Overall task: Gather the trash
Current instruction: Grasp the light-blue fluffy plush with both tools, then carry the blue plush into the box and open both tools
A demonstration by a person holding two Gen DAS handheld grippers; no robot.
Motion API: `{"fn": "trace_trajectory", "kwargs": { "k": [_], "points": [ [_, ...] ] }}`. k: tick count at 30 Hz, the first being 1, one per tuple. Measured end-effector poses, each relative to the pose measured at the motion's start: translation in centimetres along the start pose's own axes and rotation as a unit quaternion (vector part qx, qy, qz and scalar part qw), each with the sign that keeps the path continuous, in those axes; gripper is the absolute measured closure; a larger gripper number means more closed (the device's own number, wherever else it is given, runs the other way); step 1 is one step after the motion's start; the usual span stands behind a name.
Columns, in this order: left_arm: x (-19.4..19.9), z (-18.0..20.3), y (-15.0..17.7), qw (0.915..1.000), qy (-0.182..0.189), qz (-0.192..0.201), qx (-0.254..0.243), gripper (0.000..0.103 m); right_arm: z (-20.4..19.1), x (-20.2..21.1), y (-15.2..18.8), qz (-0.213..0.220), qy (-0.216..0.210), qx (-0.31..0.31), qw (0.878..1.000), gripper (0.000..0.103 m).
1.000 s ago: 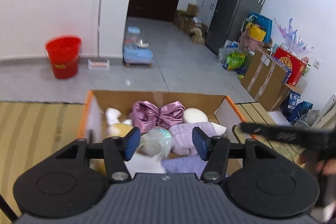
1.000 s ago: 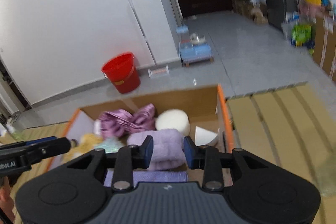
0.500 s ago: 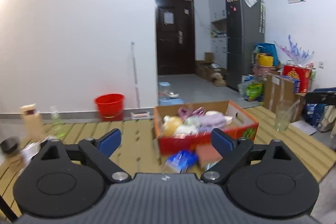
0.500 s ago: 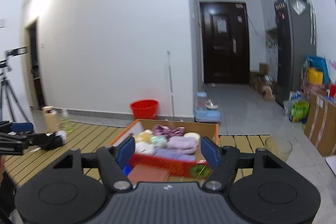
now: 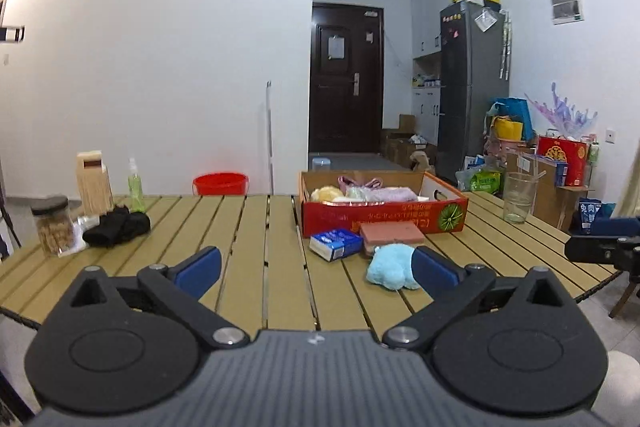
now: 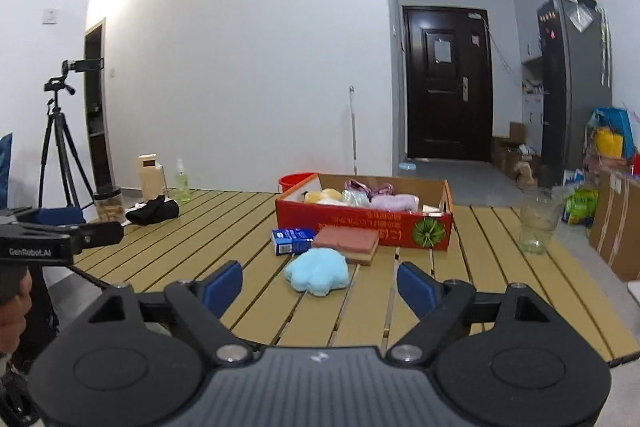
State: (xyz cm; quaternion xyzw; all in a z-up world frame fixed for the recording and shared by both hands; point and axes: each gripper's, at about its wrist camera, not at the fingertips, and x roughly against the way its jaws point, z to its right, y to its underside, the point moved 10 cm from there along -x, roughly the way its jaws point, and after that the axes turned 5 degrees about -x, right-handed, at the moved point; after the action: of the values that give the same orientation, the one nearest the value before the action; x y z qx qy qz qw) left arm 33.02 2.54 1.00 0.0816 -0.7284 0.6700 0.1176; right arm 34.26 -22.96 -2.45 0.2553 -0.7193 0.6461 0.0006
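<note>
A red cardboard box (image 5: pixel 384 223) (image 6: pixel 360 223) full of soft items stands on the slatted wooden table (image 5: pixel 240 227). In front of it lie a blue tissue pack (image 5: pixel 336 243) (image 6: pixel 292 241), a pink sponge block (image 5: pixel 392 233) (image 6: pixel 346 239) and a light-blue paw-shaped plush (image 5: pixel 390 267) (image 6: pixel 318 271). My left gripper (image 5: pixel 318 267) hangs at the near table edge, its jaws opening wide with nothing between them. My right gripper (image 6: pixel 320 285) is also back from the box, jaws opening, the plush lying beyond them untouched.
A drinking glass (image 5: pixel 518 197) (image 6: pixel 536 223) stands right of the box. At the far left are a black cloth (image 5: pixel 116 227), a jar (image 5: pixel 52 225), a spray bottle (image 5: pixel 136 187) and a carton (image 5: pixel 94 181). A tripod (image 6: pixel 60 147) stands left of the table.
Both grippers have pulled back from over the box to the table's near edge and their jaws have spread apart. The purple cloth and the pale bundle lie in the box.
</note>
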Motion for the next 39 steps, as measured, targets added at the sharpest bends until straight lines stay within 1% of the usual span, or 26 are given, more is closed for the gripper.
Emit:
{"fn": "trace_trajectory", "kwargs": {
  "k": [4, 7, 13, 14, 15, 17, 19, 20, 21, 22, 23, 25, 26, 27, 28, 29, 31, 32, 34, 39],
  "points": [
    [-2.7, 0.0, 1.0, 0.9997, 0.008, -0.017, 0.015, 0.000, 0.9, -2.3, 1.3, -0.016, -0.002, -0.032, 0.999, 0.022],
    [-5.4, 0.7, 1.6, 0.9993, 0.019, -0.026, 0.018, 0.000, 1.5, -5.2, 2.3, -0.033, 0.002, -0.040, 0.999, 0.024],
    [-12.5, 2.9, 2.9, 0.9957, 0.065, -0.063, 0.018, 0.001, 2.5, -12.0, 3.2, -0.066, 0.002, -0.051, 0.997, 0.033],
    [-13.8, 3.3, 3.0, 0.9947, 0.073, -0.070, 0.021, 0.005, 2.7, -13.2, 3.2, -0.069, -0.002, -0.053, 0.996, 0.036],
    [-15.3, 3.6, 3.1, 0.9936, 0.078, -0.078, 0.025, 0.012, 2.8, -14.4, 3.1, -0.072, -0.006, -0.054, 0.996, 0.040],
    [-18.0, 4.3, 3.3, 0.9913, 0.087, -0.094, 0.032, 0.020, 3.2, -17.2, 3.0, -0.081, -0.010, -0.058, 0.995, 0.042],
    [-20.9, 4.7, 3.4, 0.9883, 0.096, -0.110, 0.043, 0.026, 3.6, -19.9, 2.9, -0.092, -0.017, -0.061, 0.994, 0.044],
    [-22.2, 4.7, 3.5, 0.9862, 0.101, -0.120, 0.053, 0.032, 3.7, -21.2, 3.0, -0.098, -0.024, -0.063, 0.993, 0.044],
    [-23.3, 4.7, 3.7, 0.9834, 0.108, -0.130, 0.066, 0.041, 3.7, -22.6, 3.1, -0.105, -0.032, -0.065, 0.992, 0.047],
    [-24.4, 4.7, 3.9, 0.9794, 0.118, -0.142, 0.083, 0.045, 3.8, -23.9, 3.3, -0.116, -0.037, -0.067, 0.990, 0.050],
    [-25.4, 4.8, 4.2, 0.9743, 0.132, -0.154, 0.098, 0.052, 3.8, -24.9, 3.6, -0.124, -0.041, -0.071, 0.989, 0.055],
    [-26.5, 5.2, 5.0, 0.9651, 0.154, -0.172, 0.123, 0.058, 4.0, -26.7, 4.2, -0.140, -0.055, -0.091, 0.984, 0.063],
    [-26.8, 5.4, 5.5, 0.9616, 0.162, -0.180, 0.130, 0.059, 4.0, -27.0, 4.5, -0.144, -0.065, -0.100, 0.982, 0.063],
    [-26.8, 5.5, 5.8, 0.9603, 0.168, -0.178, 0.135, 0.060, 4.1, -27.4, 4.8, -0.143, -0.076, -0.113, 0.980, 0.063],
    [-26.8, 5.6, 5.8, 0.9591, 0.175, -0.177, 0.135, 0.062, 4.3, -27.6, 5.1, -0.149, -0.086, -0.132, 0.976, 0.063],
    [-26.8, 5.8, 5.8, 0.9575, 0.183, -0.176, 0.137, 0.067, 4.5, -27.9, 5.4, -0.154, -0.095, -0.152, 0.972, 0.064],
    [-26.7, 5.9, 5.8, 0.9577, 0.183, -0.172, 0.141, 0.068, 4.9, -28.2, 5.6, -0.155, -0.108, -0.188, 0.964, 0.067],
    [-26.7, 5.9, 5.8, 0.9577, 0.184, -0.170, 0.142, 0.068, 4.9, -28.2, 5.6, -0.155, -0.109, -0.194, 0.962, 0.068],
    [-26.8, 6.0, 5.7, 0.9574, 0.185, -0.169, 0.143, 0.068, 4.9, -28.2, 5.7, -0.152, -0.108, -0.195, 0.963, 0.068],
    [-26.5, 6.4, 5.5, 0.9602, 0.184, -0.163, 0.132, 0.069, 4.7, -28.1, 5.6, -0.148, -0.102, -0.185, 0.966, 0.069]
  ]
}}
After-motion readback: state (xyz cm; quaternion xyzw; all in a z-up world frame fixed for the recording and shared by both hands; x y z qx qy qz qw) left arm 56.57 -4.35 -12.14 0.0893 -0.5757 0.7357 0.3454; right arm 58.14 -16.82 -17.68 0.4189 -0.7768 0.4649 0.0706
